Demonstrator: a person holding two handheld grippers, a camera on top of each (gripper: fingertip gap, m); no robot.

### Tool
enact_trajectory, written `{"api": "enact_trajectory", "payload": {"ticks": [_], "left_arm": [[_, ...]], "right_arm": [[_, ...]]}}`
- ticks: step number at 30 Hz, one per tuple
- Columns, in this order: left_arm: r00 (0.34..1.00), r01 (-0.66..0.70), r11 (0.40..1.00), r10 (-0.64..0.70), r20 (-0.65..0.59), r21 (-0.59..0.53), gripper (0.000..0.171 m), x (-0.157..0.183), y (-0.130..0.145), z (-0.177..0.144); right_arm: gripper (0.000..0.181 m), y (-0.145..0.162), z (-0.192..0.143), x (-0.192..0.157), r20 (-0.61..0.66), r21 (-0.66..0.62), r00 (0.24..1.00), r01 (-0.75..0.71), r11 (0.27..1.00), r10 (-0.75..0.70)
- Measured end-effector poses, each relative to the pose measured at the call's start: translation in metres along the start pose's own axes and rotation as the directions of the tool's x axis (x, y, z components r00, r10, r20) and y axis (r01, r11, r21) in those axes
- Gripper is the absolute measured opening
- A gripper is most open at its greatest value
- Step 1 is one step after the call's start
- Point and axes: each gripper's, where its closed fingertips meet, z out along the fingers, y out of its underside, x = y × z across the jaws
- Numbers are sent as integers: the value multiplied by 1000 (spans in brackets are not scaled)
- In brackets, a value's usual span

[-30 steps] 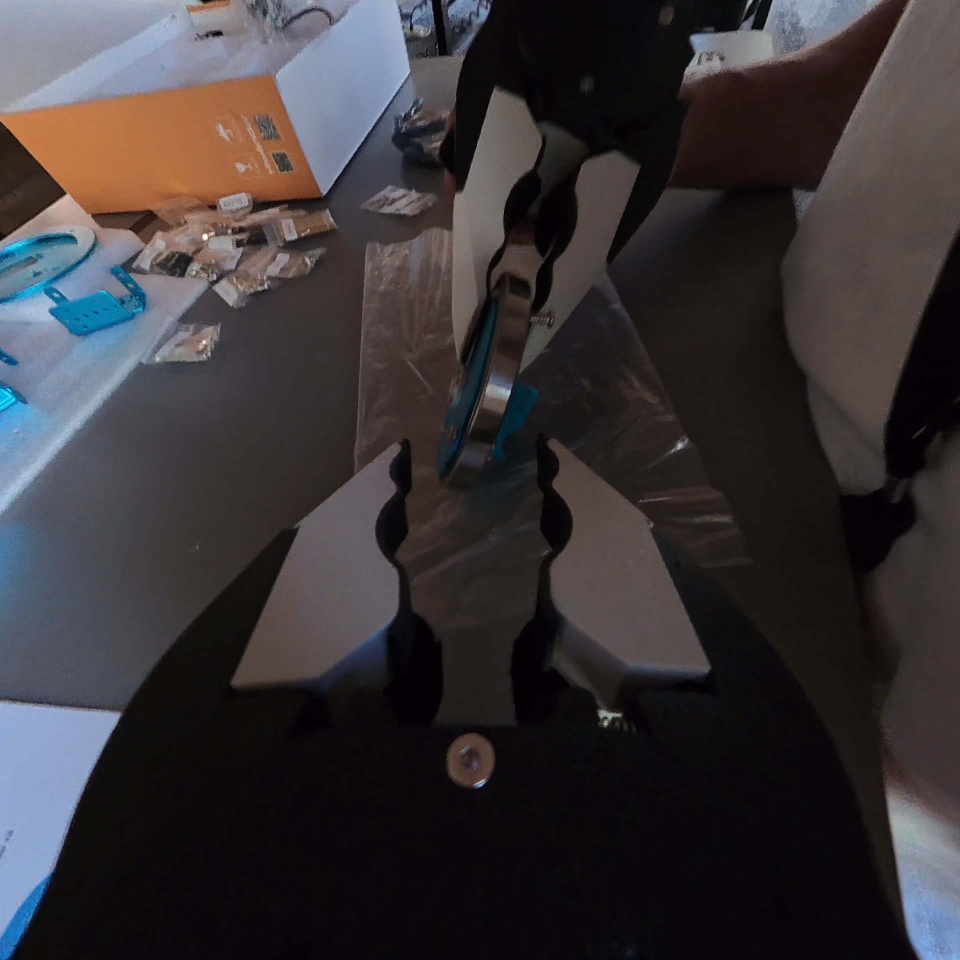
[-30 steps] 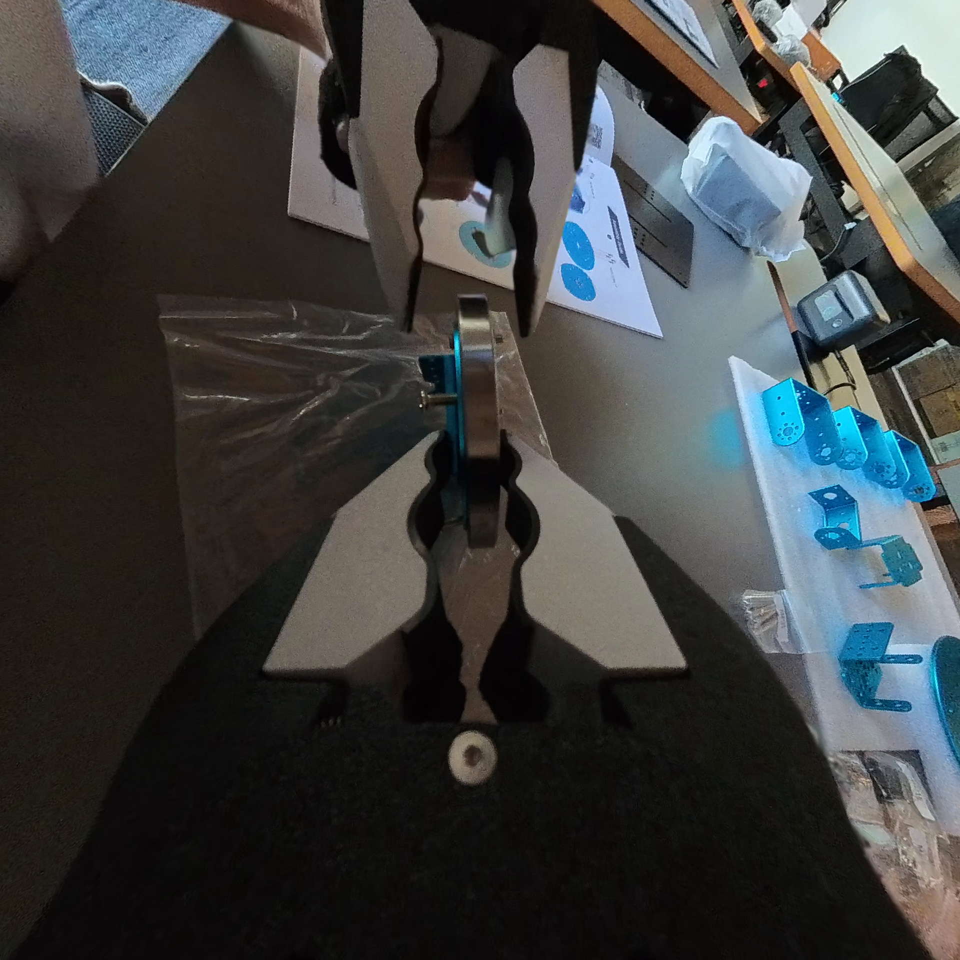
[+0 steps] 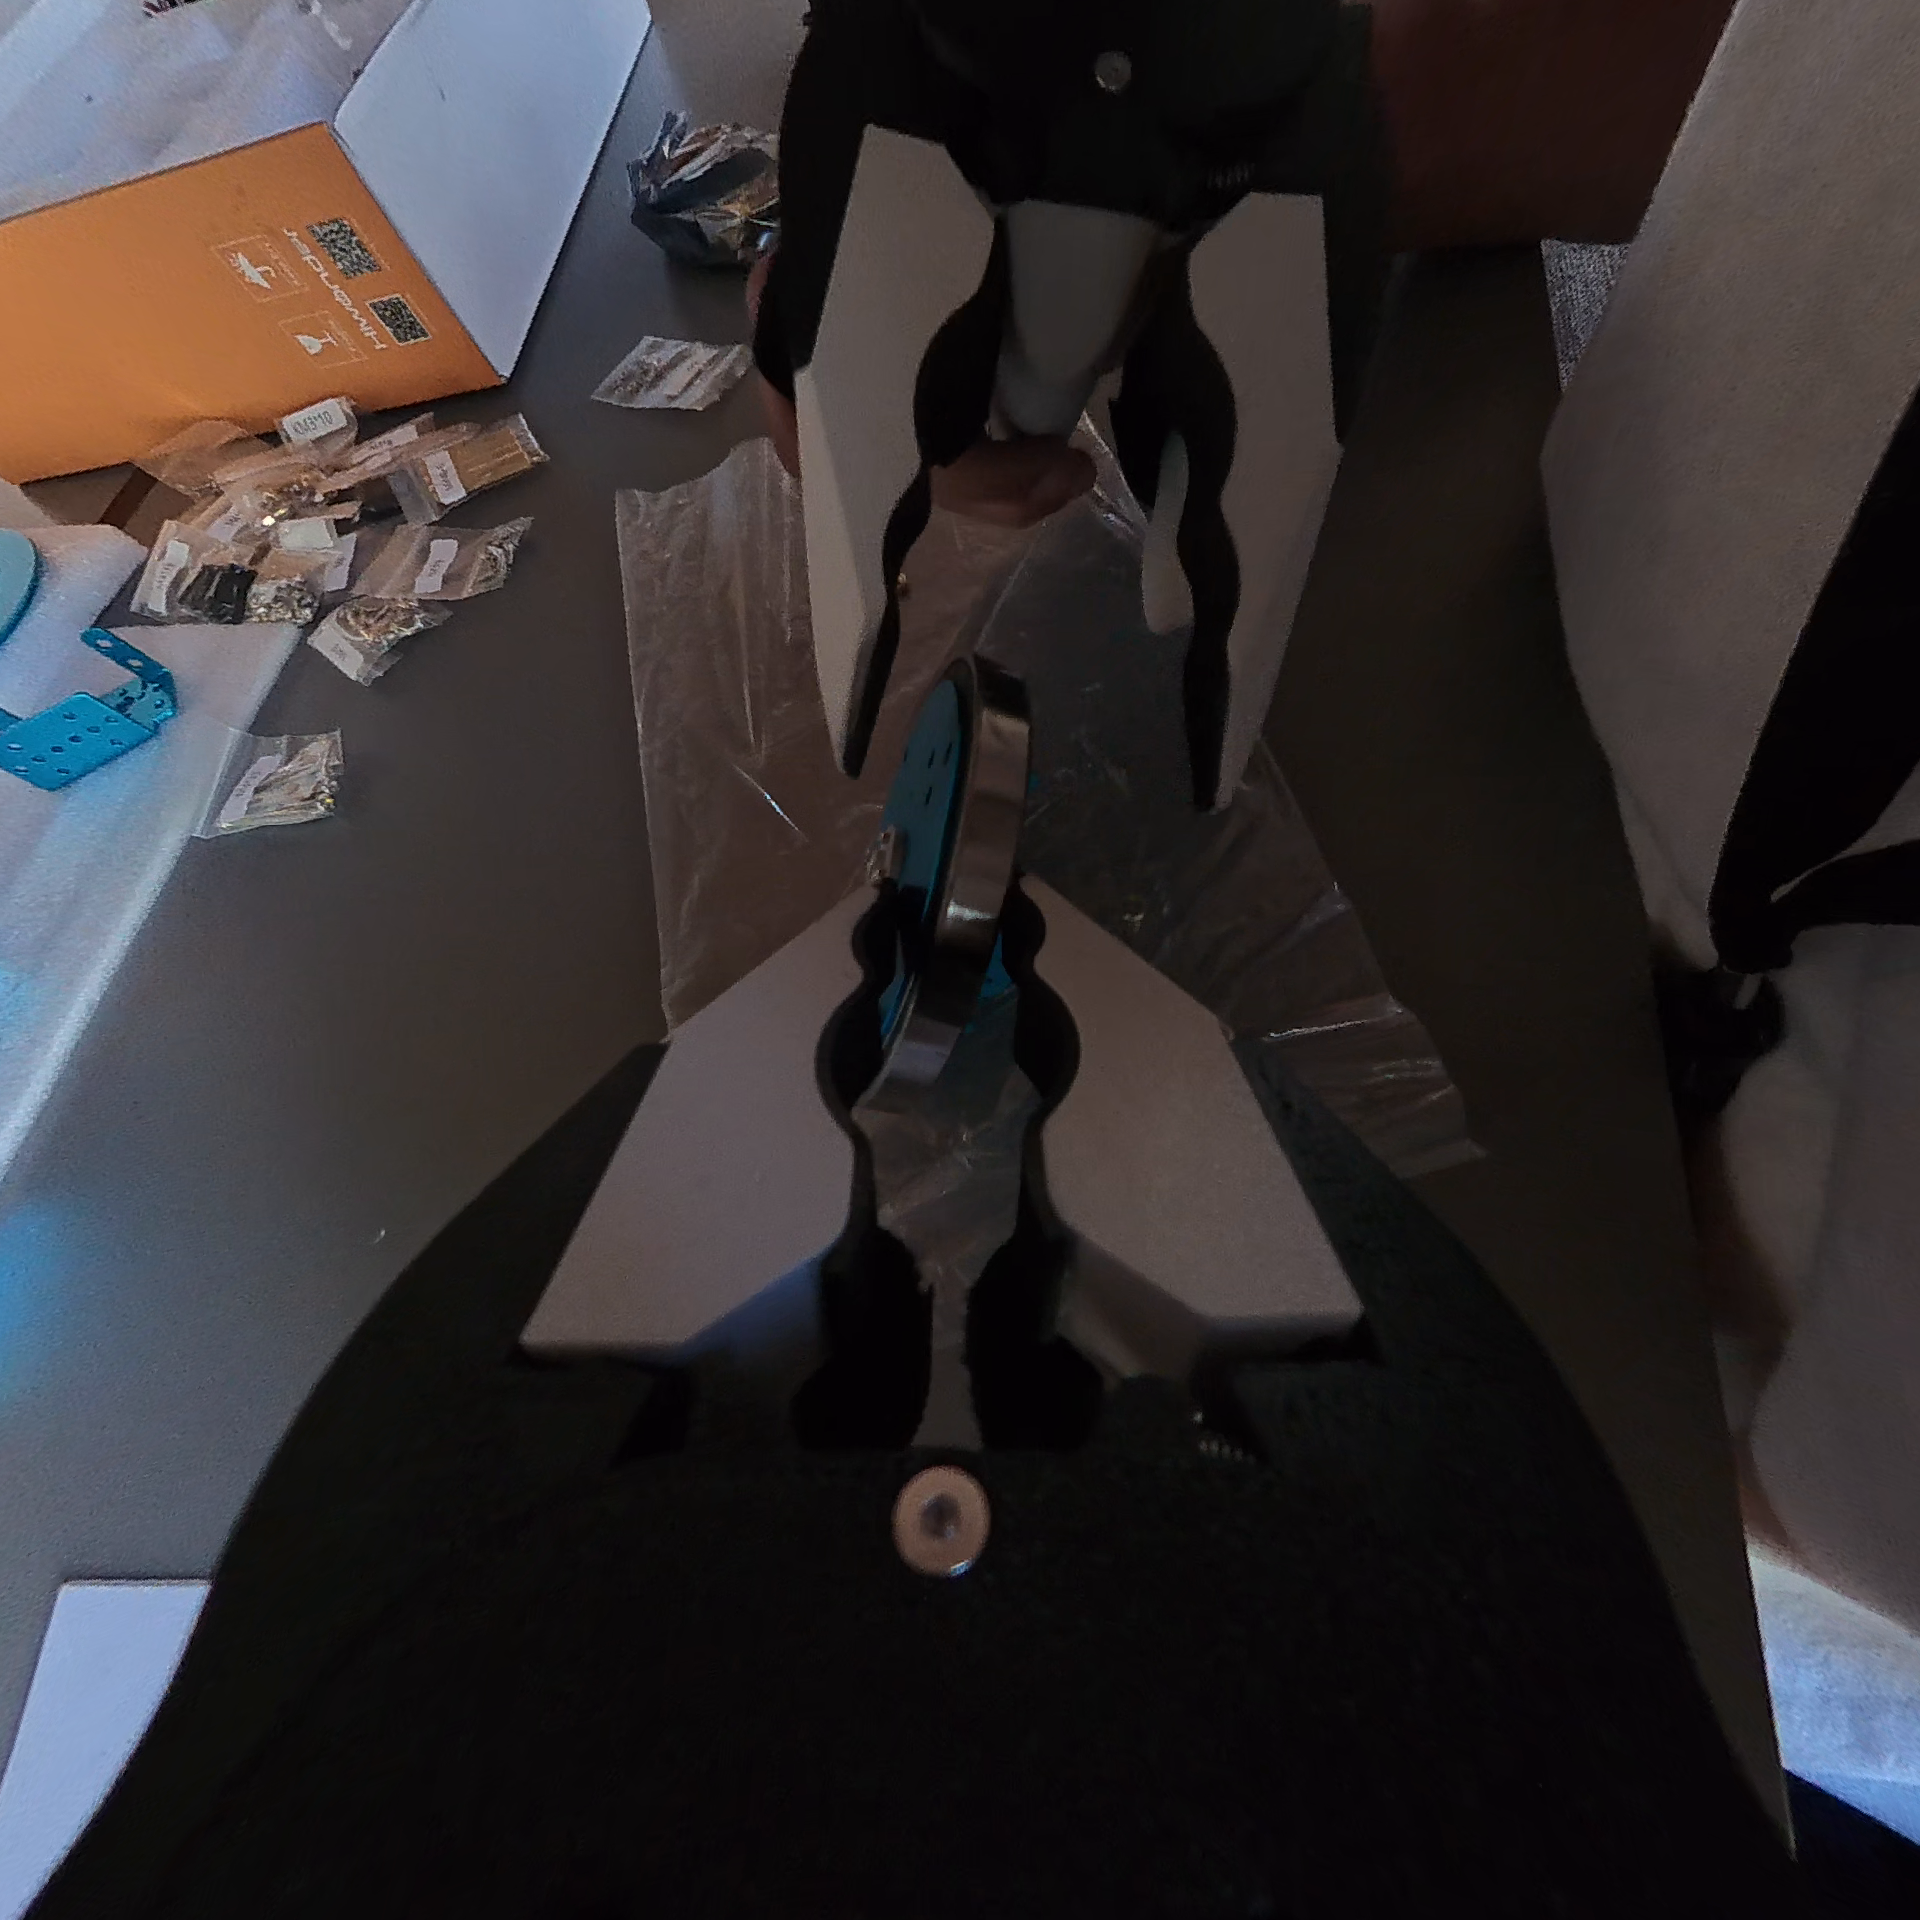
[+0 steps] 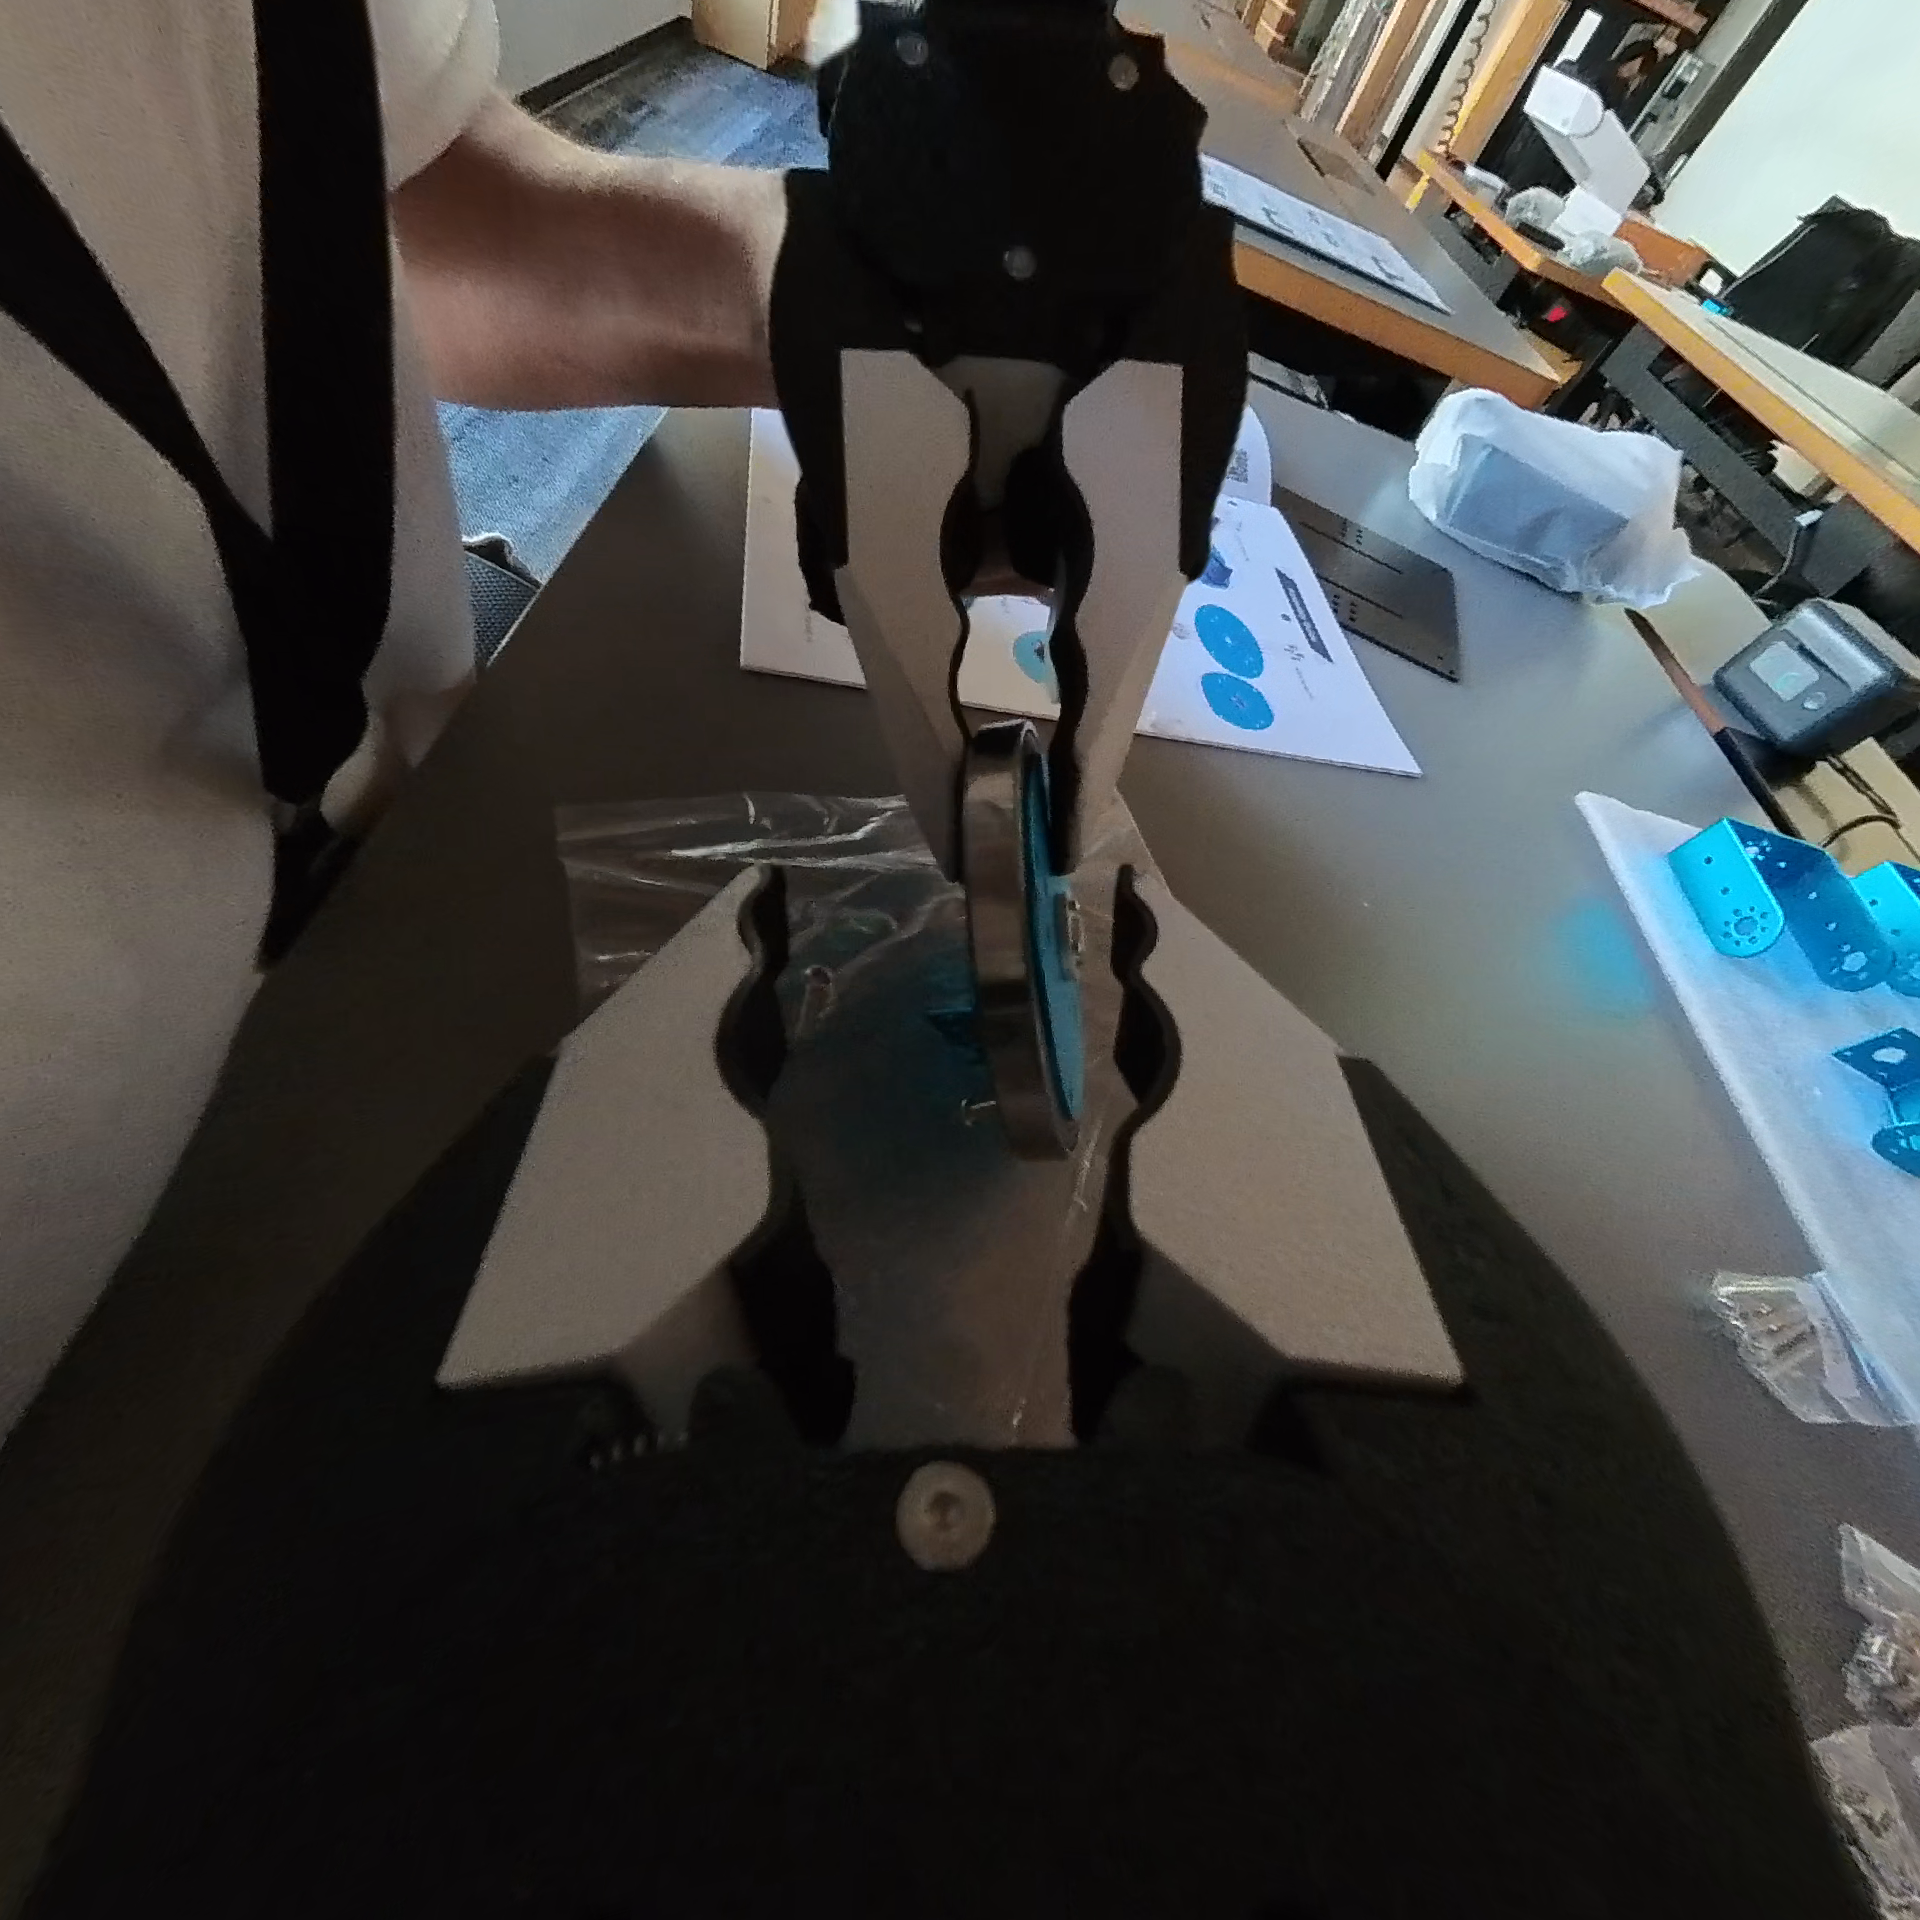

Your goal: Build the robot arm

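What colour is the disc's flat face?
Blue, with a silver rim; the disc shows best in the right wrist view.

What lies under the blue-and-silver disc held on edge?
A clear plastic bag, flat on the grey table. The left gripper is shut on the disc. The patch of bag directly behind the disc is covered.

Left tool (image 4: 1013, 790) grips ring (image 4: 1003, 935); right tool (image 4: 951, 925) agape.

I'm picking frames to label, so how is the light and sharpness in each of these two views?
Left wrist view: dim and backlit, the black hand-held gripper nearly featureless, the blue-and-steel round disc sharp, soft blur at the right edge. Right wrist view: brighter background, glare on the clear plastic bag, edges bent by the wide lens.
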Motion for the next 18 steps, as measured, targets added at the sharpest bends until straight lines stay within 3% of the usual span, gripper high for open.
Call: {"api": "enact_trajectory", "payload": {"ticks": [5,9,14,18], "left_arm": [[997,68,997,-67,-32,31,19,-6,1,-3],[980,185,981,-180,-87,63,19,-17,1,-6],[959,256,965,-248,-136,46,19,-20,0,-4],[935,340,939,-333,-125,47,18,-33,4,-6]], "right_arm": [[66,9,8,6,-28,-49,1000,-11,999,9],[59,6,-8,19,-68,-44,997,-34,998,31],[45,12,-28,2,-35,-150,974,-224,963,222],[34,8,-36,-3,-213,-93,930,-323,942,299]]}}
